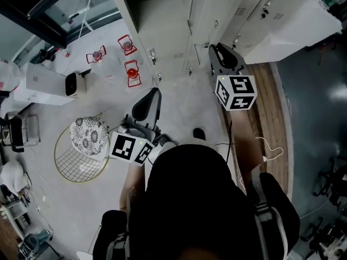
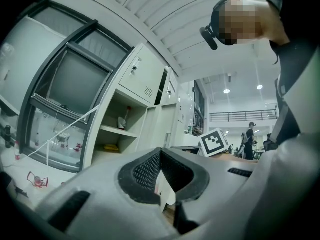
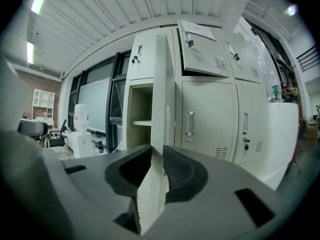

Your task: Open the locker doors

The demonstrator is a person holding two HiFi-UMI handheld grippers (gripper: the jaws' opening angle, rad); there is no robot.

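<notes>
Fig. 1. I see a pale floor (image 1: 184,107) at centre frame, a wooden strip (image 1: 271,118) at right, a gold wire basket (image 1: 78,167) lower left. Dark-framed windows (image 2: 65,89) fill the left; ceiling lamps (image 2: 226,91) glow right of centre.

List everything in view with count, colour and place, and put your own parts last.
Tall metal lockers: several, cream, straight ahead.
Open locker door: one, cream, edge-on between the right jaws.
Upper locker door with a paper sheet: one, cream, ajar.
Small wire-frame objects: three, red, floor left of the lockers.
Round wire basket: one, gold, floor at left.
Patterned cloth: one, black-and-white, on the basket.
Box-shaped unit: one, white, far left.
Thin cable: one, white, wooden strip at right.
Left gripper: grey, near the basket.
Right gripper: grey, clamped on the open door's edge.
</notes>
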